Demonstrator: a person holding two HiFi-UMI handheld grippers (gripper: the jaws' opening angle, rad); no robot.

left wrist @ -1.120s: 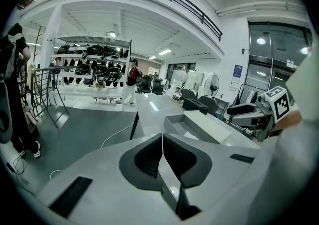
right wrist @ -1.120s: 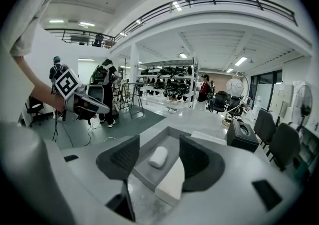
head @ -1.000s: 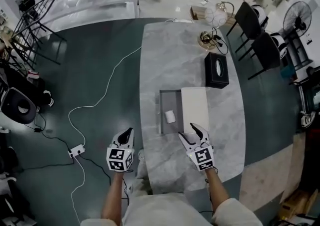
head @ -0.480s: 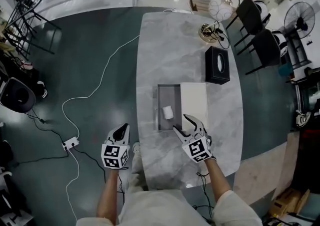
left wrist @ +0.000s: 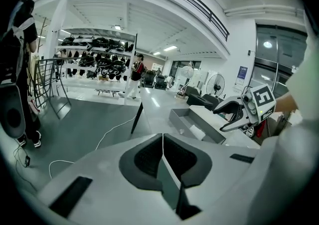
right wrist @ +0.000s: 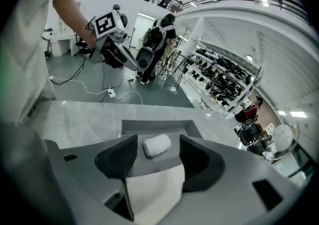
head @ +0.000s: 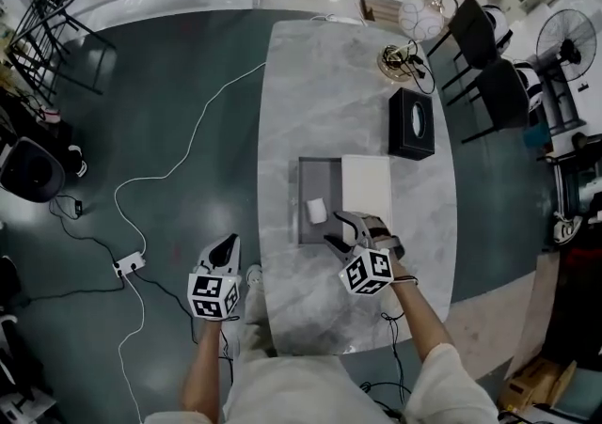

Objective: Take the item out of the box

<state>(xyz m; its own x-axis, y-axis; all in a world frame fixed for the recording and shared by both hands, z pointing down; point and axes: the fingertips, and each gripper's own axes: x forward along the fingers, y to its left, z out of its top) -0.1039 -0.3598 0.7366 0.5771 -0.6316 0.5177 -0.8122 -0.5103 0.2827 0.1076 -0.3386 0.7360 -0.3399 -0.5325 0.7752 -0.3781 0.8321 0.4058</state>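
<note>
Item 1 – long grey marble-patterned table point(head: 320, 112), standing on a dark green floor.

Item 2 – shallow open grey rectangular box point(head: 320, 173), at mid-table. A flat white lid point(head: 366, 189) lies against its right side.

Item 3 – small white rolled item point(head: 317, 211), the thing to be taken out. It lies on the box floor towards the near end and nothing holds it.

Item 4 – right gripper point(head: 337, 229), white with a marker cube. It is held low over the near edge of the box and lid. Its jaws stand apart, and its own view shows the white roll point(right wrist: 156, 145) in the gap just beyond the tips, with neither pad on it.

Item 5 – left gripper point(head: 226, 245), held off the table's left edge, above the floor. Its jaws are pressed together with nothing between them.

Item 6 – black rectangular tissue box point(head: 411, 124), beyond the lid on the table's right side, well apart from the grey box.

Item 7 – white power strip point(head: 129, 265) on the floor to the left, its white cable running towards the table's far end.
</note>
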